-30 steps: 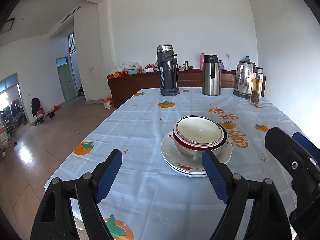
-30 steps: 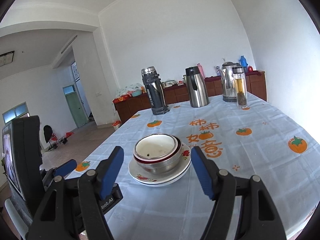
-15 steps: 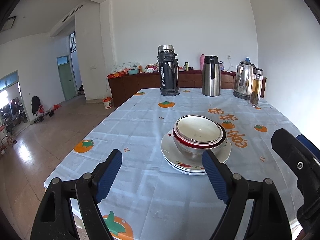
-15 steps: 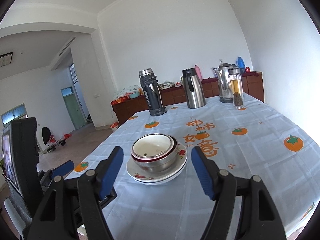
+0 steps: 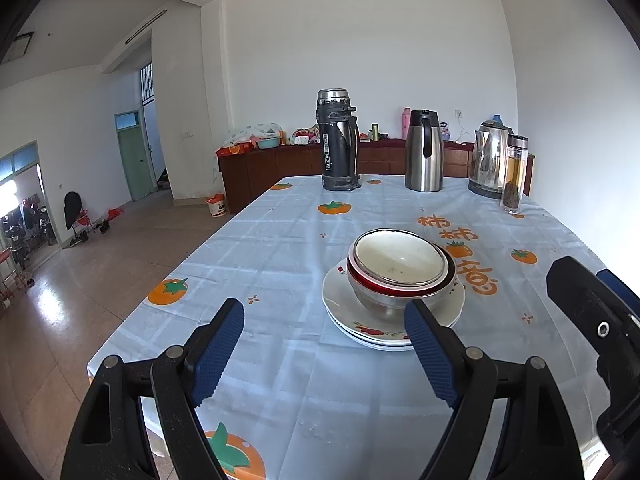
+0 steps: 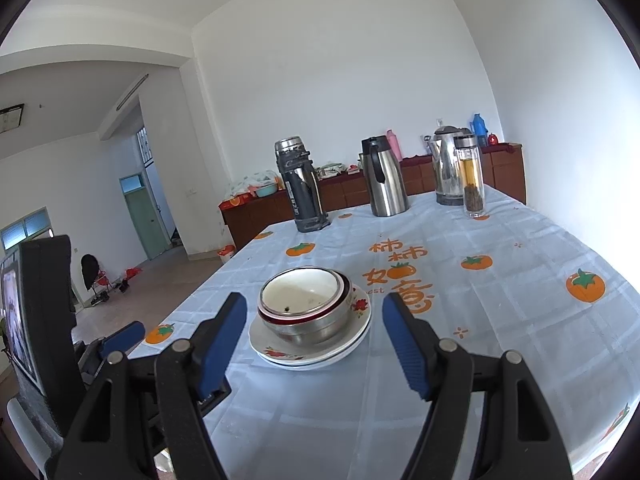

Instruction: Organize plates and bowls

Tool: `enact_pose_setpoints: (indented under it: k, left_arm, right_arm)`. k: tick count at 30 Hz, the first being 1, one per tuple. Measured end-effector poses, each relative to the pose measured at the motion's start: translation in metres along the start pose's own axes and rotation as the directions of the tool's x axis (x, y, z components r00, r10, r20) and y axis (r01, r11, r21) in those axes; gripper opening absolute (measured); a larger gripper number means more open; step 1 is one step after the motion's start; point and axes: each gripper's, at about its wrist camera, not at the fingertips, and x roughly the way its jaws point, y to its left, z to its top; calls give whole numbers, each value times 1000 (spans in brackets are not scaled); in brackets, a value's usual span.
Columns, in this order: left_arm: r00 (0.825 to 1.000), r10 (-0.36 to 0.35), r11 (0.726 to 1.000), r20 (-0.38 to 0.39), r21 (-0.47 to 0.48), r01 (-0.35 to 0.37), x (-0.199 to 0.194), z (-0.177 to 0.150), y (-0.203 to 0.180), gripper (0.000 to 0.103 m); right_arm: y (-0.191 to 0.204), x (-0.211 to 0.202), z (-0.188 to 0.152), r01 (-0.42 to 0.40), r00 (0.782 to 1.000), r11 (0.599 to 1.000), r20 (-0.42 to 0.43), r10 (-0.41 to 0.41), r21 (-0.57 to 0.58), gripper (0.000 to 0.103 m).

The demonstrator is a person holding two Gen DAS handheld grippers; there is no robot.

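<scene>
The left hand-held gripper [image 5: 324, 354] is a matte black plastic frame with two angled arms, each tipped by a ribbed blue pad [image 5: 218, 354], with round silver pivot pins at the joints and slot cut-outs low in the arms. The right hand-held gripper [image 6: 314, 346] is built the same: black arms, blue ribbed pads [image 6: 404, 346], silver pins. In the right wrist view, the left unit's black body carries a small lit screen [image 6: 14, 316].
</scene>
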Motion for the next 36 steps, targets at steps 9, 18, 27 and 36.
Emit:
enact_pose_setpoints:
  k: [9,18,27,36]
  left_arm:
    - [1000,1,1000,3,9,-1,2,-1,-3,84]
    - [1000,8,1000,0,11,-8,5,0,-4,84]
    - [1000,-5,1000,10,4,5,5,2,-5,84]
    - [1000,-5,1000,27,8,5,7,5,-4,84]
  right_arm:
    - [-6,3,0,3,1000,1000,-6,-3,14,72]
    - [-10,6,1,2,1000,1000,-7,-2,21,72]
    - [-9,6,2,5,1000,1000,3,-5,15,72]
    - [-9,8,2,11,1000,1000,6,-11,9,72]
